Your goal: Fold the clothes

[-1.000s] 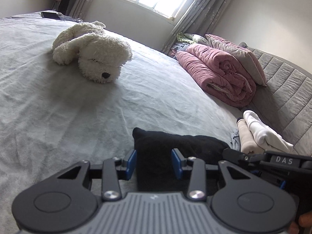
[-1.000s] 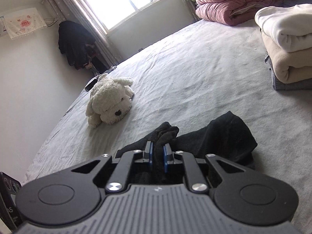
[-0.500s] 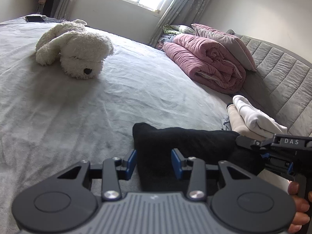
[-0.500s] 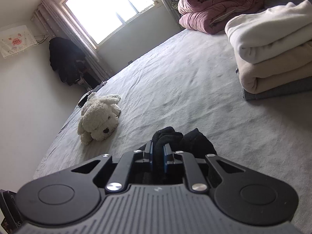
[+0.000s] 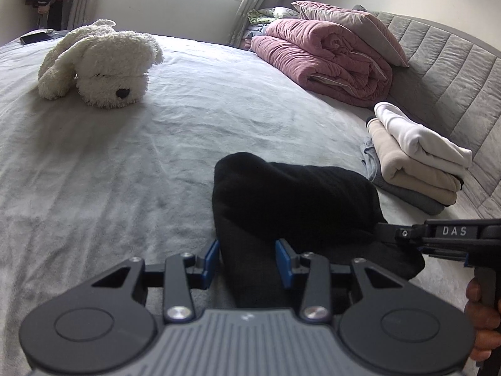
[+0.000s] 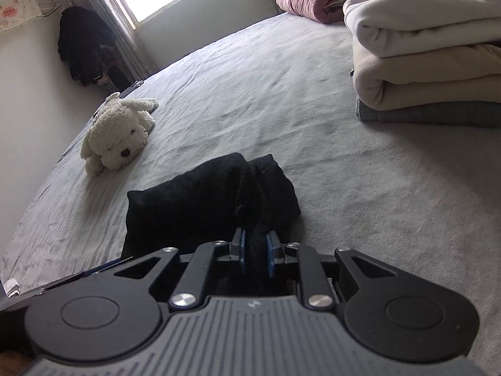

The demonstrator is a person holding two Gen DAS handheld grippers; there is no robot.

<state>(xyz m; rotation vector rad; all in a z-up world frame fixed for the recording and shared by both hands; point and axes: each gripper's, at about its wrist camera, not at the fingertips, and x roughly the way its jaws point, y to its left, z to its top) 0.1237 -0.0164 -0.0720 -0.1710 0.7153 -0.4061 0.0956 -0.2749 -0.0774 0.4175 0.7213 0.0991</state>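
A wide bed (image 5: 125, 163) under a grey sheet fills both views, and everything else is placed from it. Against its padded headboard (image 5: 444, 72) lies a rolled pink quilt (image 5: 325, 62). Nearer, by the same edge, sits a stack of folded clothes (image 5: 413, 159), white on beige on grey. A white plush dog (image 5: 100, 62) lies toward the far side of the bed, below the window. In the near middle of the bed rests a black garment (image 5: 291, 197), folded into a thick bundle and well apart from the stack. The left gripper (image 5: 247, 261) has its jaws partly open, with one end of the garment between the blue pads, which touch its edges. The right gripper (image 6: 255, 252) has a narrow bunch of the same cloth between its jaws, which are opening.
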